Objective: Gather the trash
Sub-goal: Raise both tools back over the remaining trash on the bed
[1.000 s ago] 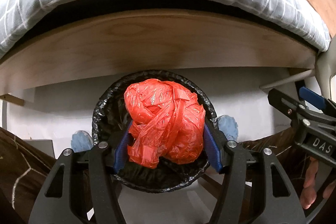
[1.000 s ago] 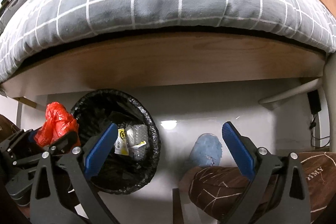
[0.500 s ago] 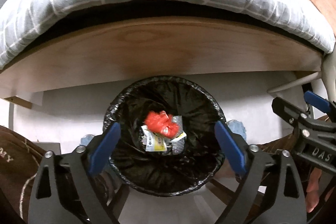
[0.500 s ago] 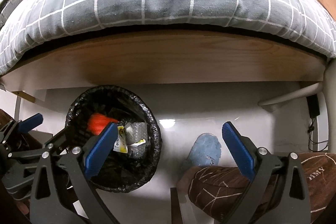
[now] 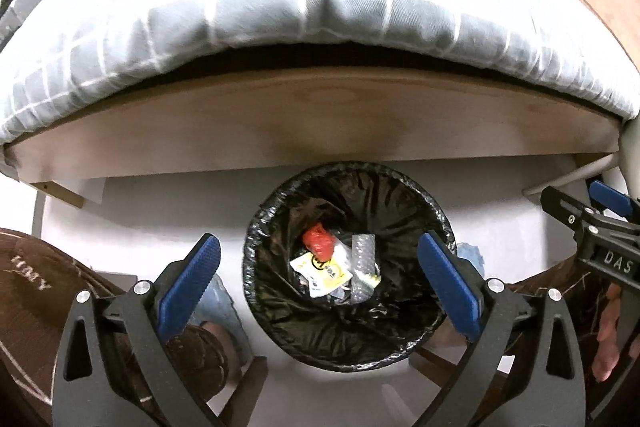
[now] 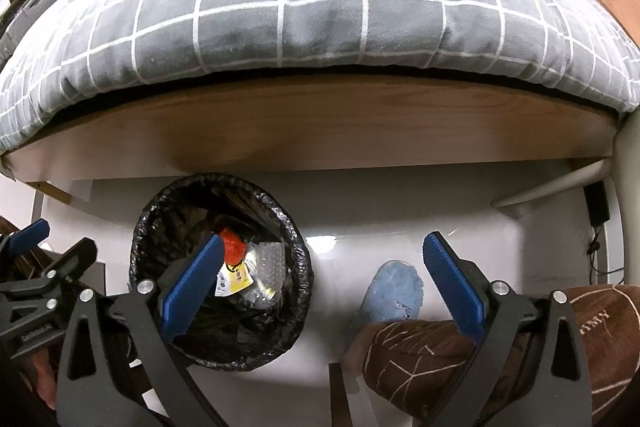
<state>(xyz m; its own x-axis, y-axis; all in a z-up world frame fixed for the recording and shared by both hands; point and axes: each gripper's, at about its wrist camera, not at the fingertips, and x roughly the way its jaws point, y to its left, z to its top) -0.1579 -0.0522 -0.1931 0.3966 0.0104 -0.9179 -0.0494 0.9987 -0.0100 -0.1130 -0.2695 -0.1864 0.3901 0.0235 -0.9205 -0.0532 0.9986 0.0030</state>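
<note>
My left claw [image 5: 318, 277] hangs above the round bin lined with a black plastic bag [image 5: 348, 341], its blue-padded fingers [image 5: 190, 277] spread wide and holding nothing. Between them, down in the bin, lies the crumpled red plastic bag [image 5: 318, 245], resting on a white and yellow wrapper [image 5: 324, 273] beside a strip of clear bubble wrap [image 5: 364, 261].

My right claw [image 6: 324, 285] is just beside the left, to its right, also gaping and empty, pointed at the glossy white floor [image 6: 340, 211]. Its left finger [image 6: 192, 287] overlaps the bin's mouth and hides part of the rubbish; its right finger [image 6: 454, 287] stands over my brown patterned trouser leg [image 6: 440, 355]. Between those fingers a fuzzy light-blue slipper [image 6: 394, 291] shows on the floor.

Outward, the bin sits just in front of the pale wooden side board of the bed [image 6: 312, 127], close to it, though I cannot tell if they touch. A grey quilt with white grid lines [image 6: 320, 3] bulges over the board's top edge. At the far right a white slanted bar [image 6: 552, 187] and a dark plug with a cable [image 6: 596, 211] sit near the bed's corner.
</note>
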